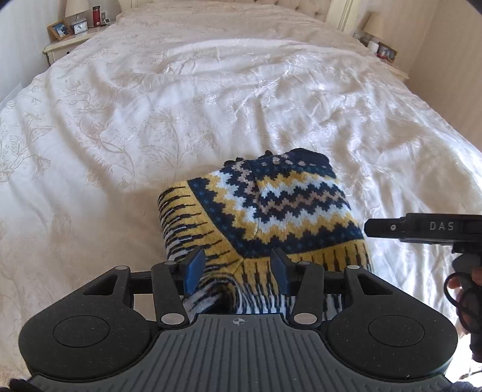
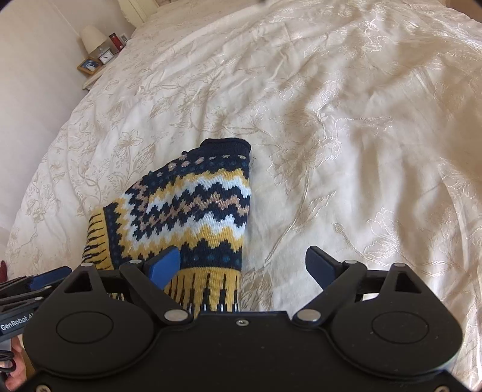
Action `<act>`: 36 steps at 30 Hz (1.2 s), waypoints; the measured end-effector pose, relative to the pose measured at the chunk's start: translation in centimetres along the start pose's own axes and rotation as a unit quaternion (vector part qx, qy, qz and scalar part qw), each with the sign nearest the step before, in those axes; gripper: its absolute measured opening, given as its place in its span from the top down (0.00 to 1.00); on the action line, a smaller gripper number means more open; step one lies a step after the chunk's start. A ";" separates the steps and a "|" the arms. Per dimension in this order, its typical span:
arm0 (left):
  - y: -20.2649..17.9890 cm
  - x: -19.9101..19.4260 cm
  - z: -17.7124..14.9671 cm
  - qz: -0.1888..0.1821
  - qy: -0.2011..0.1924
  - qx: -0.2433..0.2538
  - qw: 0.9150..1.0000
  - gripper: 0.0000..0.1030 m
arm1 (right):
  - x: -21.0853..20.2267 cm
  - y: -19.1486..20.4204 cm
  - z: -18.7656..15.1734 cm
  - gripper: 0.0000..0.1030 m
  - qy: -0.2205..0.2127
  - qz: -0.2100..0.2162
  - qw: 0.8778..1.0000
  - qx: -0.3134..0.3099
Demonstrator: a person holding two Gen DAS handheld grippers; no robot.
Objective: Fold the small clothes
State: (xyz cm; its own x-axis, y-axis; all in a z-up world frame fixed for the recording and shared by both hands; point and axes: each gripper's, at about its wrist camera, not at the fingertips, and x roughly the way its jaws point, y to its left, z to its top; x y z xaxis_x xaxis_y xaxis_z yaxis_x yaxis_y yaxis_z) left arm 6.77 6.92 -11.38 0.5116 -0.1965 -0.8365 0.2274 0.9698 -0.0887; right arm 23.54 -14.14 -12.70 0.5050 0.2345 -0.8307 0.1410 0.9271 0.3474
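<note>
Left wrist view shows the patterned knit garment (image 1: 262,211) lying folded on the white bedspread (image 1: 120,135), both the left gripper (image 1: 238,268) and right gripper (image 2: 244,265) spread and empty, so the fold looks nearly done and the next move likely needs smoothing or another pinch.

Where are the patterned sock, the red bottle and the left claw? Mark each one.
patterned sock (image 2: 192,205), right wrist view, on its zigzag-banded middle.
red bottle (image 1: 96,15), left wrist view, on its body, on the nightstand.
left claw (image 1: 238,268), left wrist view, midway between its blue fingertips, open over the sock.
</note>
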 end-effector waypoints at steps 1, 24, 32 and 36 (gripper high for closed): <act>0.1 0.6 0.0 0.006 0.008 0.002 1.000 0.55 | 0.2 0.1 0.3 0.10 -0.003 -0.004 1.000 0.001; 2.6 5.0 -1.3 0.040 0.094 -0.023 0.995 0.27 | 7.6 0.4 0.8 0.01 0.050 -0.075 0.994 -0.067; 1.7 3.0 -1.0 0.076 0.089 -0.028 0.993 0.23 | 3.3 0.8 0.4 0.01 0.009 -0.058 0.995 -0.077; 1.0 0.8 -0.9 0.082 0.078 -0.045 0.993 0.05 | 0.5 1.1 -0.2 0.01 0.001 -0.051 0.995 -0.085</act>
State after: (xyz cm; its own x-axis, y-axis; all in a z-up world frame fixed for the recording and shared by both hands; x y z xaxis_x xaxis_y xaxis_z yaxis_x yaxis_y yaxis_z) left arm 6.71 7.87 -12.62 0.3993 -0.0170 -0.9167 0.0735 0.9972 0.0135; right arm 23.80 -12.91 -12.86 0.4938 0.1379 -0.8586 0.0441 0.9821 0.1831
